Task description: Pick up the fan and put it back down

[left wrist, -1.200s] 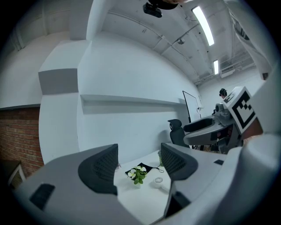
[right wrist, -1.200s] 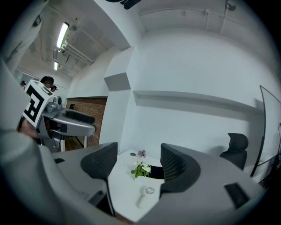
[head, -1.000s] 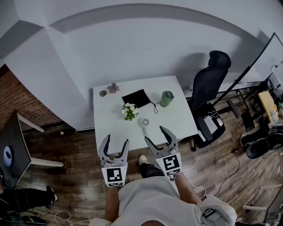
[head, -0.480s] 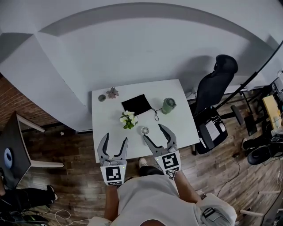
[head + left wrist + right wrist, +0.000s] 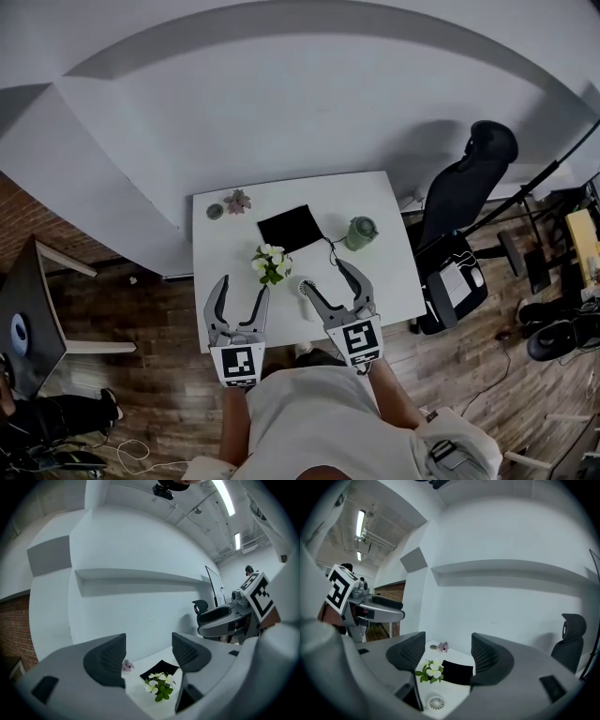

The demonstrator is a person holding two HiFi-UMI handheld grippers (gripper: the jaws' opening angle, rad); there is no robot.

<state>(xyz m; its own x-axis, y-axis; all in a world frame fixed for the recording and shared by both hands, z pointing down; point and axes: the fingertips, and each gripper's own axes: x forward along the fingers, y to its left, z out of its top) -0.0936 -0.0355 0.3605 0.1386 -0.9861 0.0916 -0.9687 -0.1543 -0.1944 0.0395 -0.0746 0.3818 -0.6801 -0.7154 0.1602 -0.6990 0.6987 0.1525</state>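
A small round white fan (image 5: 306, 288) lies flat on the white table (image 5: 380, 202), near its front edge. In the head view my right gripper (image 5: 325, 277) reaches over that edge, and its left jaw covers part of the fan. The right gripper view shows the fan (image 5: 436, 702) low down, just below and ahead of the right gripper (image 5: 447, 652), whose jaws stand apart and empty. My left gripper (image 5: 240, 288) hovers over the table's front left, open, with nothing between its jaws. In its own view the left gripper (image 5: 148, 654) points level across the table.
On the table stand a small pot of white flowers (image 5: 269, 265), a black pouch (image 5: 291, 228) with a cord, a green jar (image 5: 359, 232), a pink flower (image 5: 236, 200) and a small round dish (image 5: 215, 211). A black office chair (image 5: 464, 211) is at the right.
Both grippers have come forward from short of the table to over its front edge. The fan, earlier fully visible between them, is now partly behind the right gripper's left jaw.
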